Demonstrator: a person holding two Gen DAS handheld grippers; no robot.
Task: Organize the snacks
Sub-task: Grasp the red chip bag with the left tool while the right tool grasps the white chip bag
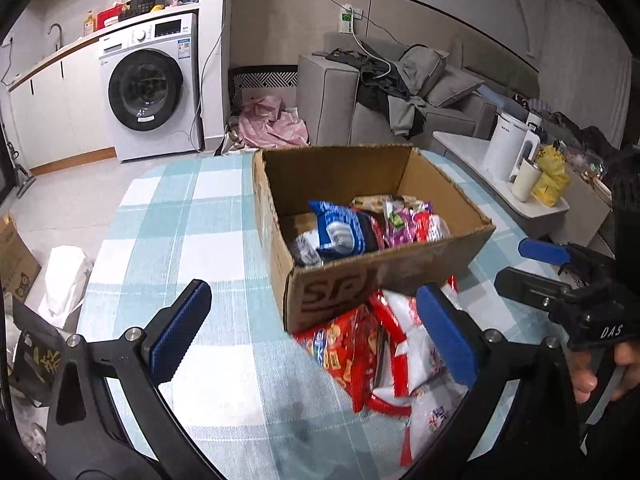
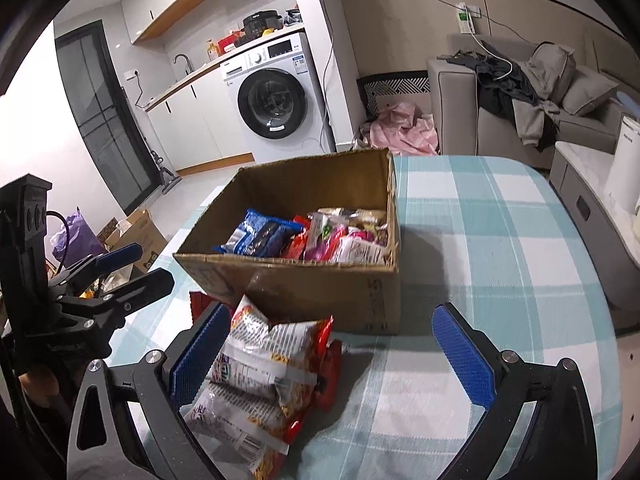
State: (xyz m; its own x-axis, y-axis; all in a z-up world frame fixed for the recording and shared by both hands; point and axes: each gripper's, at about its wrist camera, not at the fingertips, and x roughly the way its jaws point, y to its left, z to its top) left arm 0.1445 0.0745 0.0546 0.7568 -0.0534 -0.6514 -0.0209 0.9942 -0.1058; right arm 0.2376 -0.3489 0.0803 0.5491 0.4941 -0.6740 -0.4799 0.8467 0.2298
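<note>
On the surface: a checked cloth [image 1: 180, 220] of pale teal and white covers it; it looks smooth and flat.
Landmark: a brown cardboard box [image 2: 320, 292], rectangular, open at the top, with rough corrugated edges and printed letters on its near wall.
Inside the box: several glossy snack bags lie mixed, among them a blue bag [image 1: 340, 232] at the left part and a purple-pink bag [image 1: 408, 220] at the right part.
Before the box: a pile of snack packets [image 2: 260, 376] lies flat on the cloth just beside the near wall; the film is crinkled and shiny, red and white with small print. Its long axis runs from the box wall toward the camera.
Left tongs [image 1: 316, 328]: jaws spread wide, blue ribbed pads on black arms, gripping nothing; the right pad is above the packets before the box.
Right tongs [image 2: 332, 356]: jaws spread wide too, holding nothing; the packets lie just beside the left pad, and I cannot tell if they touch it.
Hand [image 1: 600, 372]: only some fingers show, on the handle of the right tongs.
</note>
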